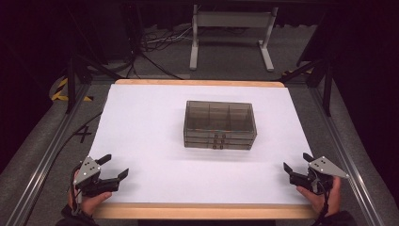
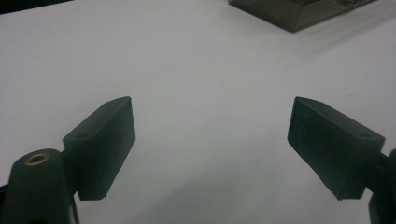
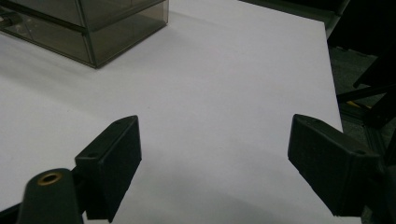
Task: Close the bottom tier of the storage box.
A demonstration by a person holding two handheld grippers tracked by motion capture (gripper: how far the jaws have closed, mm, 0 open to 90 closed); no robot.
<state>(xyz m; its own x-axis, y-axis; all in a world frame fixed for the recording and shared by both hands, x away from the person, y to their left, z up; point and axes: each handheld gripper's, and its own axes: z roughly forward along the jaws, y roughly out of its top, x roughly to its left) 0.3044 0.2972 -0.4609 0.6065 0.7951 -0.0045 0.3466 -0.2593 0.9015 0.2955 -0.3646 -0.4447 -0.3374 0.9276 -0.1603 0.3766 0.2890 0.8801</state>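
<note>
A smoky clear plastic drawer box (image 1: pixel 220 124) stands in the middle of the white table top (image 1: pixel 141 127), its stacked drawers facing the near edge. My left gripper (image 1: pixel 115 165) rests near the front left corner, held by a hand, jaws wide apart and empty. My right gripper (image 1: pixel 296 163) sits near the front right corner, also open with nothing between its jaws. In the left gripper view the box corner (image 2: pixel 299 11) lies far ahead of my left gripper (image 2: pixel 212 109) to the right. In the right gripper view the box (image 3: pixel 88 28) is at the upper left, well beyond my right gripper (image 3: pixel 215 126).
A wooden rim (image 1: pixel 197 210) edges the table's front and back. Metal rails (image 1: pixel 350 160) run along both sides. Beyond the table stand a white desk frame (image 1: pixel 230 35), cables on grey carpet and dark stands.
</note>
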